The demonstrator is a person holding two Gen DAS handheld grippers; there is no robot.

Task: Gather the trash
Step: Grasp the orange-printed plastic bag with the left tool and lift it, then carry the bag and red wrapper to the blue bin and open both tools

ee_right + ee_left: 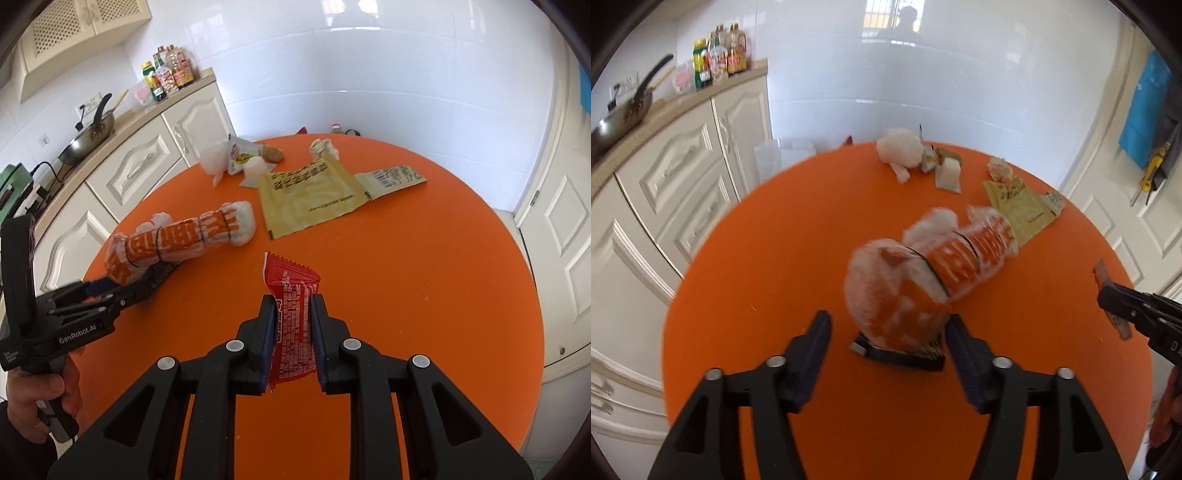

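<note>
Right wrist view shows the right gripper [293, 306] clamped on a red crinkled snack wrapper [291, 317] above the round orange table [443, 277]; left gripper [886, 328] stands spread, near a rolled orange-and-white plastic bag [923, 273].

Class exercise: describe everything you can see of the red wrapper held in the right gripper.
The red wrapper is a thin, glossy plastic snack packet, printed with dense white text and a zigzag-cut top edge. It looks flat, probably empty, and slightly creased. It stands on edge, clamped between the pads of the right gripper, its upper part sticking out beyond the fingertips above the orange table. Only the pads touch it.
</note>
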